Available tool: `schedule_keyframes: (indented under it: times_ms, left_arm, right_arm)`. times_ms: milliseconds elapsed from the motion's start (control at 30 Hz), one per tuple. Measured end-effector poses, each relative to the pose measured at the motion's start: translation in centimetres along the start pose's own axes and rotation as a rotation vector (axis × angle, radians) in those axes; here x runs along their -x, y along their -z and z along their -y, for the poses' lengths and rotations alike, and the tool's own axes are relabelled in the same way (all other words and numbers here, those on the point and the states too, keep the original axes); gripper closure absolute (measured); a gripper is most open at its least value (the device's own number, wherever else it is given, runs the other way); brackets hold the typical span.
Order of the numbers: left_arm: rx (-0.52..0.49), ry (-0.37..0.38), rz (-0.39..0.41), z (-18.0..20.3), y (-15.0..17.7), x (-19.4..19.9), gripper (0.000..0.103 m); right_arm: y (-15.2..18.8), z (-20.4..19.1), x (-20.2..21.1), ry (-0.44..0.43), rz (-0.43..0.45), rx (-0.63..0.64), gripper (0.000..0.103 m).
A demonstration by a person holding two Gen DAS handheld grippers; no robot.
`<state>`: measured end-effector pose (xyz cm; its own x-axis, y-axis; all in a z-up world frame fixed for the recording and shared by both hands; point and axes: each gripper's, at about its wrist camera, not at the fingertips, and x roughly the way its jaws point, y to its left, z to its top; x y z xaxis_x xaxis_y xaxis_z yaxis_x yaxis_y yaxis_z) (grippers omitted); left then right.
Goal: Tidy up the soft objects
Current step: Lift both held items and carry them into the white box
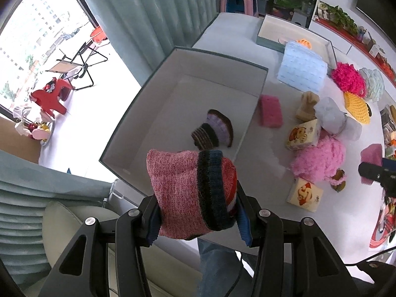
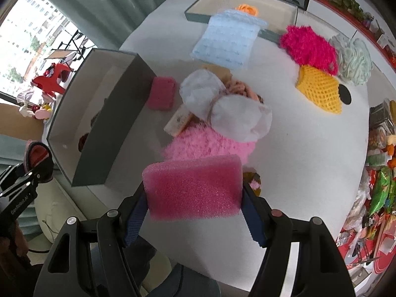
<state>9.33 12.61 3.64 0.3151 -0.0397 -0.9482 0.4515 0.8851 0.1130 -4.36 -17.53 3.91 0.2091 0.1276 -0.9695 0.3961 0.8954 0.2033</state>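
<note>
My left gripper is shut on a rolled pink knit sock with a dark striped cuff, held above the near edge of a grey box. A folded purple and brown sock lies inside that box. My right gripper is shut on a pink sponge, held above the white table beside the box. The right gripper also shows at the right edge of the left wrist view.
On the table lie a second pink sponge, a pale blue pad, fluffy pink yarn, magenta yarn, a yellow net, a white bundle and two tissue packs. A second box stands at the far end.
</note>
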Motion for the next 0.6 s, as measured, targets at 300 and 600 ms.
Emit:
schedule_keyframes:
  times_ms: [300, 600]
  left_arm:
    - [0.005, 0.045, -0.008, -4.8, -2.9, -1.6, 0.052]
    - [-0.056, 0.107, -0.049, -8.0, -5.1, -5.3, 0.052]
  right_arm:
    - [-2.1, -3.4, 0.1, 0.004, 0.046, -0.047, 0.030]
    - [-4.9, -8.9, -1.5, 0.001, 0.034, -0.096, 0.030]
